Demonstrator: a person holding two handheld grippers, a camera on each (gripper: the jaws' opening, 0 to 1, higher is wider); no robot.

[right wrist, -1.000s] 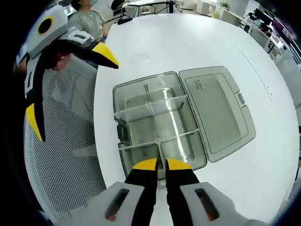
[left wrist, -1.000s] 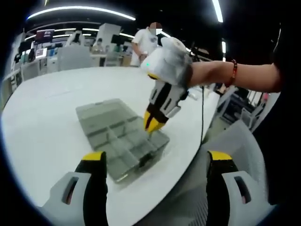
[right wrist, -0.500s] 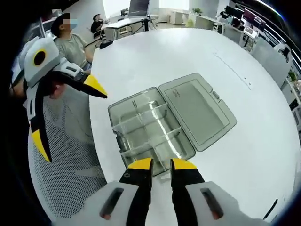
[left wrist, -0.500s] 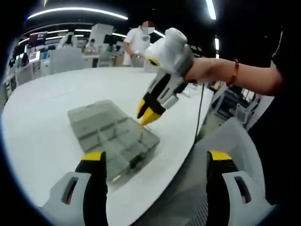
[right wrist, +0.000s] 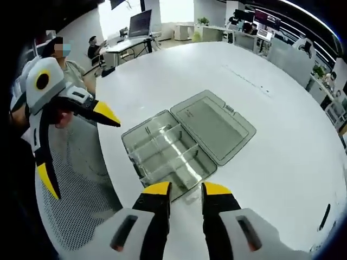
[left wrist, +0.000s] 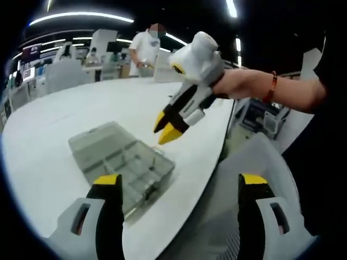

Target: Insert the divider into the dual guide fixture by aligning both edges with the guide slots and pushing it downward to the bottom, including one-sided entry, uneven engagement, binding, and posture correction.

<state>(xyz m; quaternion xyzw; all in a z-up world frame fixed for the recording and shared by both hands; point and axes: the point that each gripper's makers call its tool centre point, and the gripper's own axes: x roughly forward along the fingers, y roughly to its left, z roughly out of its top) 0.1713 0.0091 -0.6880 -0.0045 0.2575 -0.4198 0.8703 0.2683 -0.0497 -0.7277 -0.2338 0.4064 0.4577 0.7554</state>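
On the left of the right gripper view, the left gripper (right wrist: 73,143) hangs off the table's near edge with its jaws spread wide and nothing between them. It is over a mesh chair (right wrist: 81,184) rather than over the work. A seated person (right wrist: 62,57) is behind it.

Toward the middle, the box (right wrist: 165,149) lies open on the white table (right wrist: 271,135), close to the near edge. Its lid (right wrist: 212,123) is folded flat to the far right. Clear dividers (right wrist: 162,142) stand across the tray; whether each sits fully down in its slots is too small to judge. No loose divider is visible in either gripper.

At the near middle, the right gripper (right wrist: 184,189) hovers above the box's near wall, jaws slightly parted and empty. In the left gripper view, that right gripper (left wrist: 165,127) is clearly up in the air above the box (left wrist: 122,160), apart from it.

The risks, as I judge them: if one divider edge is riding high, a downward push on a single end will likely bind it. Pressing near the box's near wall could tip or slide the light box toward the table edge, since the left gripper is not steadying it. Clear plastic is hard to read, so a half-seated edge could pass as done.
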